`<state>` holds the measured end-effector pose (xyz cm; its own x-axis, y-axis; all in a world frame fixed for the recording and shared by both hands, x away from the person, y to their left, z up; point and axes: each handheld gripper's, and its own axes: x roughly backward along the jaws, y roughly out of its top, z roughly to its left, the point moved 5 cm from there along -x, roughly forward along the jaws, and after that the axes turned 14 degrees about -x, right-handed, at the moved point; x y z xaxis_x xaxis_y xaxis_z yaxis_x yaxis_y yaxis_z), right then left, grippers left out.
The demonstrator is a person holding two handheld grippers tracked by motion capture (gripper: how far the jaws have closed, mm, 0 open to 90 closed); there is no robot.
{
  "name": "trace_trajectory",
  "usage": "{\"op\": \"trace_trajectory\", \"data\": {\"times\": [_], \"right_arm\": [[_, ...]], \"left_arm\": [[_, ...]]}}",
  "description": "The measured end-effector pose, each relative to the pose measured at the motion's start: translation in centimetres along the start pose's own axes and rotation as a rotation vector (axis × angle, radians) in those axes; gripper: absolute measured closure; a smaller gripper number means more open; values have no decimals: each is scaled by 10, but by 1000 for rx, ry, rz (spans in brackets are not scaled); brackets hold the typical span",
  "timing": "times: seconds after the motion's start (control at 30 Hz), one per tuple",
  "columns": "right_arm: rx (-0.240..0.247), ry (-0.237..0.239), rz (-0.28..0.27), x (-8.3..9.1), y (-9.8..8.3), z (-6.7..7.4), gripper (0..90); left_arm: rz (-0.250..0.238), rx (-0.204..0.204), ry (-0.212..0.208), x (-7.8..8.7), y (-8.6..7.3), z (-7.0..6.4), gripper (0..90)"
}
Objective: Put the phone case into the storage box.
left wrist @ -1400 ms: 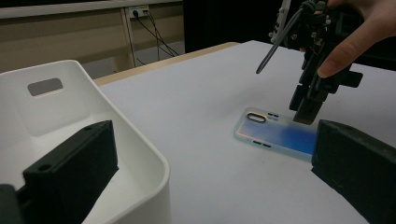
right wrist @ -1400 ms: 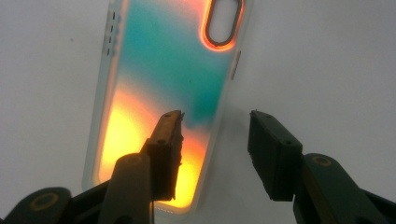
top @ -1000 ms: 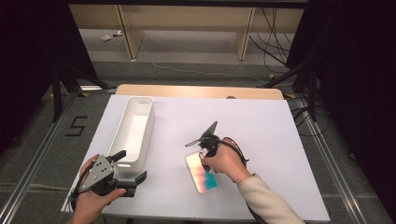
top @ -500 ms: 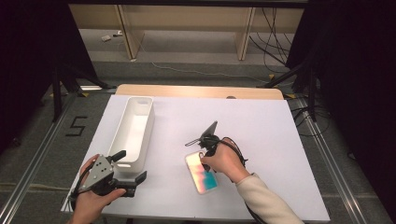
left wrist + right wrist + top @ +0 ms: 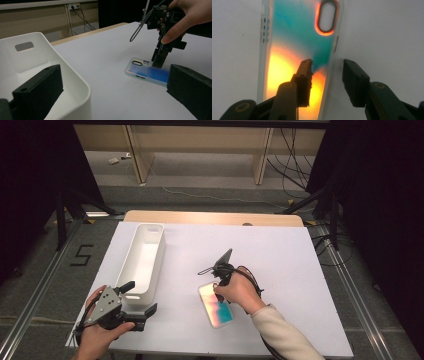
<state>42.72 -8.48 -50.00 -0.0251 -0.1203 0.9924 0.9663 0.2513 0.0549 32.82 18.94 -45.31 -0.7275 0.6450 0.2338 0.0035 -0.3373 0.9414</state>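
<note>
An iridescent phone case [image 5: 218, 310] lies flat on the white table, camera hole toward the far end. My right gripper [image 5: 216, 293] points down onto it. In the right gripper view one jaw rests over the case [image 5: 294, 37] and the other over bare table, with the case's long edge in the gap of the right gripper [image 5: 327, 67]; the pads do not press it. From the left gripper view that right gripper [image 5: 158, 62] stands on the case [image 5: 147, 72]. My left gripper [image 5: 140, 298] is open, its jaws straddling the near corner of a white bin [image 5: 159, 260].
The long white bin [image 5: 75, 75] with a handle slot runs away along the table's left side. The white table top [image 5: 280, 260] ends in a wooden strip at the back. Cables and dark stands lie on the floor around it.
</note>
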Motion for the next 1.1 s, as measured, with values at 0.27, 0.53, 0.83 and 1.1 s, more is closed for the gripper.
{"op": "trace_trajectory", "data": {"times": [0.27,0.53,0.83,1.1], "right_arm": [[-5,3,5,-1,2,-2,611],[-11,-5,7,-4,3,0,639],[-29,-13,13,-5,4,1,651],[-11,-22,1,-6,6,0,684]], "left_arm": [[1,-1,0,0,0,0,0],[0,1,0,0,0,0,0],[0,5,1,1,0,0,0],[1,4,1,1,0,0,0]]}}
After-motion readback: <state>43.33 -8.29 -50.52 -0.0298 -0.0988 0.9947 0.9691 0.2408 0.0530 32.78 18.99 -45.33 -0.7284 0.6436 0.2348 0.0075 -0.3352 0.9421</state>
